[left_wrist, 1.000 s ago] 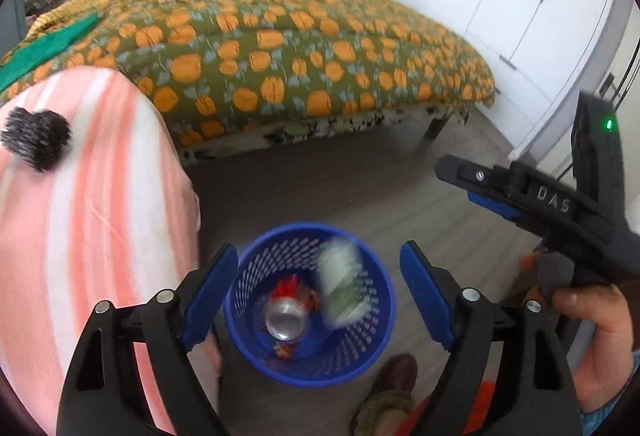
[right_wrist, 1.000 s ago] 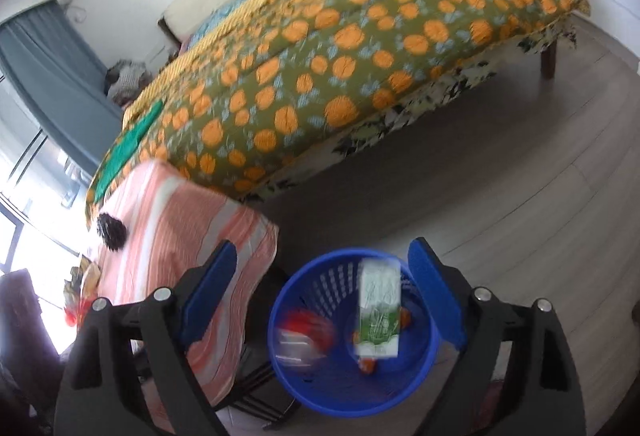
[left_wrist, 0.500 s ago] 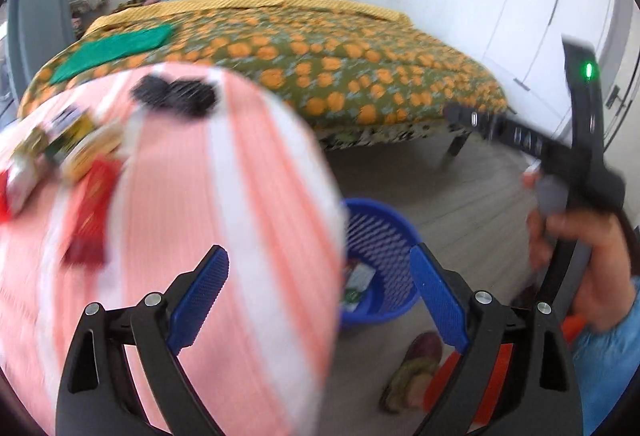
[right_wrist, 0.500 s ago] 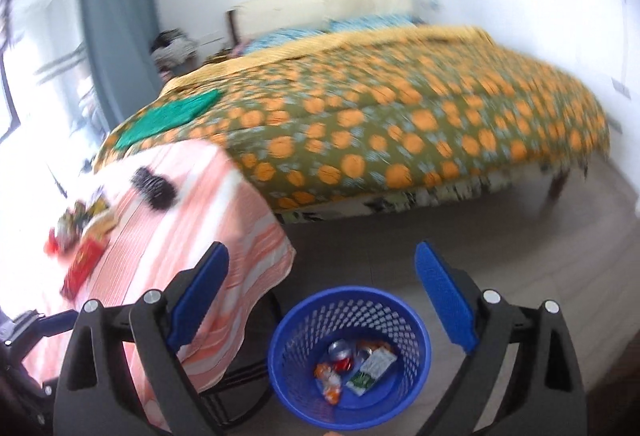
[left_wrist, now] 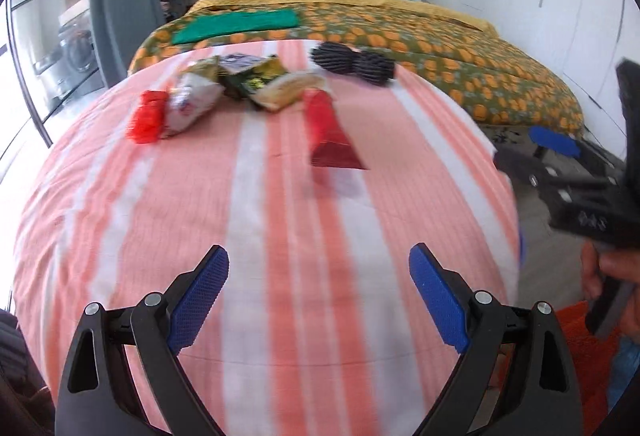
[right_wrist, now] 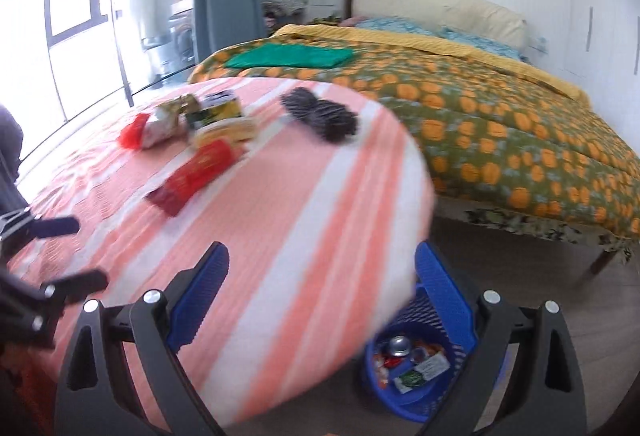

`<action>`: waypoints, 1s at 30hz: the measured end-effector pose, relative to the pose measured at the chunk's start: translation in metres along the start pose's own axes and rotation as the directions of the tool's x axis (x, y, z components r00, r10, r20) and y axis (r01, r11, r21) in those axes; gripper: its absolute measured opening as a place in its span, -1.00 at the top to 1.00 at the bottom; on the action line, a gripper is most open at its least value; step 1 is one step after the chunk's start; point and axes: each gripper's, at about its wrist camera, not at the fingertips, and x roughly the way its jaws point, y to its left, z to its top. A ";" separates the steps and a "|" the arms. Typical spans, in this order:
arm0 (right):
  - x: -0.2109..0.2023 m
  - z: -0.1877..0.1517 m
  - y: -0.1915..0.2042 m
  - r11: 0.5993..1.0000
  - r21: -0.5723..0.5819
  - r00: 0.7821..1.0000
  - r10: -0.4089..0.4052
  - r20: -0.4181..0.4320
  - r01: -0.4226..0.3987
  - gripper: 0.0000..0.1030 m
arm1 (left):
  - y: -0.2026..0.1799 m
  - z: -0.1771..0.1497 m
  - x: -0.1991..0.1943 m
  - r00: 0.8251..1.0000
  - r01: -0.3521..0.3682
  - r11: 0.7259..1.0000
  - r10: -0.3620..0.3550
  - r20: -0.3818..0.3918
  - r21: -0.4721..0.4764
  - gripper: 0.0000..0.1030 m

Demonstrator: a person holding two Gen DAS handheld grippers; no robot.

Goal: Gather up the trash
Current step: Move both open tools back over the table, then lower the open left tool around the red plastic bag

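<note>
Both the left tongs (left_wrist: 318,296) and right tongs (right_wrist: 322,300) are spread and empty above the near desk (left_wrist: 280,236). Wrappers (left_wrist: 240,88) lie at its far side. The black brush (left_wrist: 352,64) just beside them could get grabbed by mistake.

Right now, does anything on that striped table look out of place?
Yes. A litter of wrappers sits at the far side of the striped cloth, and a red packet lies apart, nearer. Beside them is a black spiky thing, which does not look like trash. Nothing looks spilled.
</note>
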 end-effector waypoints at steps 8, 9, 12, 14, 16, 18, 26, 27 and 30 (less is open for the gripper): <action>0.012 -0.002 0.043 0.997 -0.060 0.999 0.044 -0.027 -0.045 -0.78 | 0.049 0.007 0.004 1.000 0.022 0.995 -0.024 -0.016 -0.096 -0.76; 0.013 -0.002 0.047 0.996 -0.070 0.999 0.045 -0.026 -0.047 -0.78 | 0.056 0.009 0.005 1.000 0.020 0.994 -0.022 -0.020 -0.107 -0.76; 0.015 -0.002 0.051 0.995 -0.087 0.998 0.052 -0.030 -0.054 -0.78 | 0.087 0.018 0.008 1.000 0.008 0.989 -0.012 -0.025 -0.150 -0.76; 0.017 -0.004 0.054 0.994 -0.092 0.998 0.056 -0.035 -0.059 -0.78 | 0.112 0.031 0.008 1.000 0.001 0.981 -0.002 -0.007 -0.196 -0.76; 0.019 -0.004 0.055 0.994 -0.093 0.998 0.058 -0.036 -0.061 -0.78 | 0.136 0.048 0.009 1.000 -0.003 0.971 0.007 0.014 -0.239 -0.76; 0.020 -0.004 0.055 0.994 -0.091 0.998 0.061 -0.032 -0.064 -0.78 | 0.157 0.069 0.017 1.000 -0.013 0.964 0.017 0.014 -0.264 -0.76; 0.024 -0.002 0.050 0.996 -0.072 0.998 0.057 -0.032 -0.059 -0.78 | 0.191 0.118 0.079 1.000 -0.017 0.965 0.013 -0.018 -0.262 -0.51; 0.023 -0.003 0.049 0.996 -0.071 0.998 0.057 -0.032 -0.059 -0.78 | 0.195 0.119 0.086 1.000 -0.016 0.960 0.009 -0.030 -0.278 -0.45; 0.023 -0.003 0.048 0.996 -0.070 0.998 0.056 -0.029 -0.057 -0.78 | 0.208 0.117 0.102 0.998 0.017 0.942 -0.035 -0.047 -0.334 -0.34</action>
